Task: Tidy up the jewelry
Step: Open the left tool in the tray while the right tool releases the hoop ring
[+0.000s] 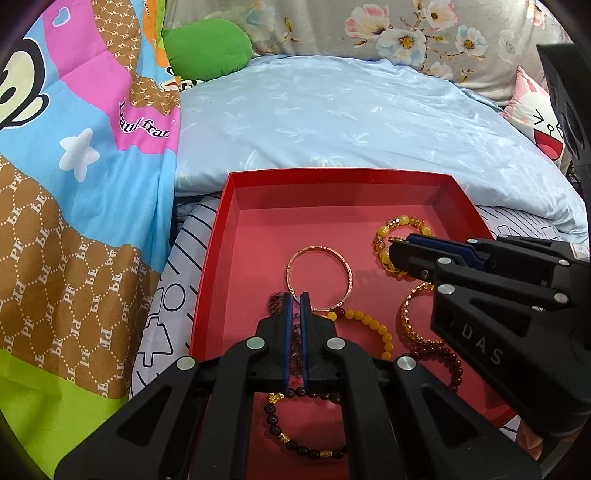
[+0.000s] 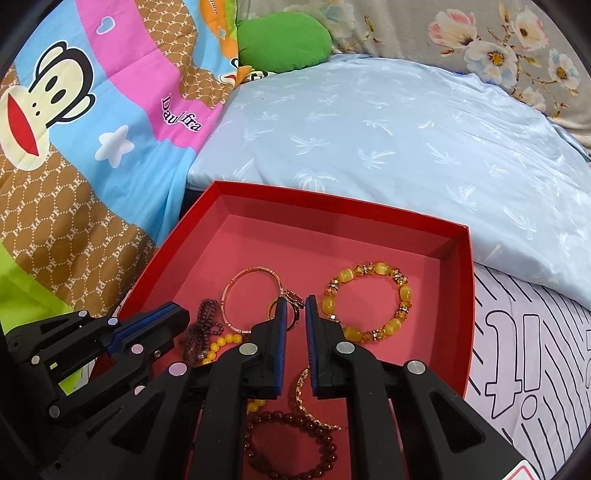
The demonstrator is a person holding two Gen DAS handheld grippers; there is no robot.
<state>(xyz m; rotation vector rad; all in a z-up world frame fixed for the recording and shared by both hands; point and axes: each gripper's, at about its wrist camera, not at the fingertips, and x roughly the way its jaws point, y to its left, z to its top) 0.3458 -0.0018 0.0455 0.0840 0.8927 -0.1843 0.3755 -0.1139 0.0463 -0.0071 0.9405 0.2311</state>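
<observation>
A red tray on the bed holds several bracelets. My left gripper is shut on a dark purple beaded chain, low over the tray floor, just in front of a rose-gold bangle. My right gripper hovers with its jaws a little apart, around a small ring piece, beside a chunky yellow bead bracelet. A small yellow bead bracelet, a gold chain bracelet, a dark red bead bracelet and a dark bead bracelet lie nearer me.
A pale blue quilt is bunched behind the tray. A cartoon monkey blanket lies to the left, with a green cushion and a floral pillow at the back. A white line-patterned sheet shows around the tray.
</observation>
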